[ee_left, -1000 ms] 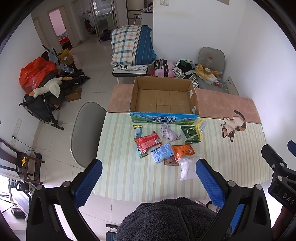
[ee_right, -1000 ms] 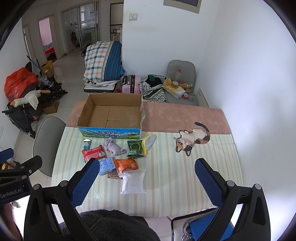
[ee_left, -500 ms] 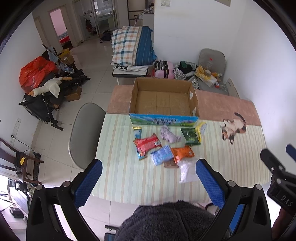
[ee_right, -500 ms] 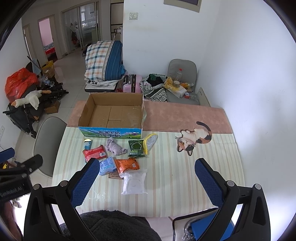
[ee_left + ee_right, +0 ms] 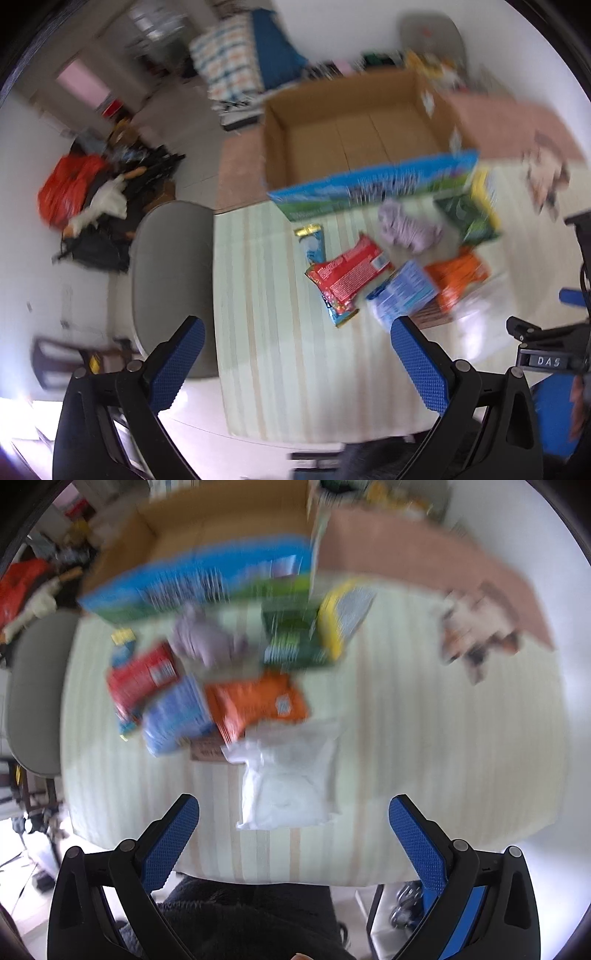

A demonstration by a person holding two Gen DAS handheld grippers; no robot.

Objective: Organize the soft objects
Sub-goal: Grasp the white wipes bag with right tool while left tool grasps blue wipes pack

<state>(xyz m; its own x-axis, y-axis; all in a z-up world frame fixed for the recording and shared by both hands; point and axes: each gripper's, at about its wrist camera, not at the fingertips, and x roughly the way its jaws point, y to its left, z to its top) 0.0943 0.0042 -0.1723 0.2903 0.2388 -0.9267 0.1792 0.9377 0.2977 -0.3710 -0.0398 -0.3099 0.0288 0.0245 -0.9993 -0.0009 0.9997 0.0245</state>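
1. Left gripper (image 5: 295, 354): jaws spread wide, nothing between, above the striped table (image 5: 266, 332).
2. Right gripper (image 5: 293, 836): also wide apart, nothing held; the white soft bag (image 5: 288, 779) lies just ahead at 12 o'clock.
3. Other packets sit in a cluster w/ red pack (image 5: 345, 267), blue pack (image 5: 402, 290), orange pack (image 5: 258, 701), purple cloth (image 5: 207, 638).
4. Open cardboard box (image 5: 365, 133) stands at 12 o'clock behind the cluster. Both views are blurred.
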